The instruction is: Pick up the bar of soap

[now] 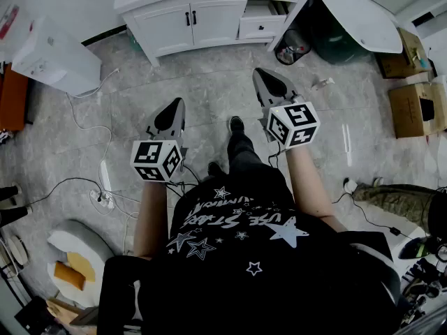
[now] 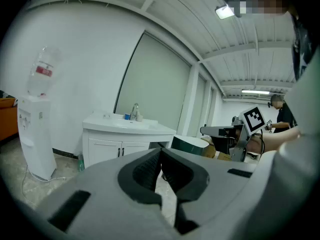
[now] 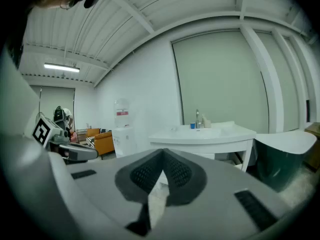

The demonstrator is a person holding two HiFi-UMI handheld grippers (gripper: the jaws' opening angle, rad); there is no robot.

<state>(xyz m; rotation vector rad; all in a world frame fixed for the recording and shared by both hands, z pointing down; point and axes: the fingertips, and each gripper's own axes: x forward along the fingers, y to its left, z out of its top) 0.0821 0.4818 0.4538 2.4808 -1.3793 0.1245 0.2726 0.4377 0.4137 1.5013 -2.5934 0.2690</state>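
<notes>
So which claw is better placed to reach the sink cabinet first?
Right, probably: the right claw is held further forward, nearer the sink cabinet, than the left claw. Both are shut and empty.

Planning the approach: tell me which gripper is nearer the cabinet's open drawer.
Right. The right gripper is in front of the open drawer; the left gripper is farther back, off to its left.

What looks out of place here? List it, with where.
The right-hand drawer of the vanity cabinet stands pulled open. A power strip and loose cables trail across the floor, and a scrap lies near the waste bin.
</notes>
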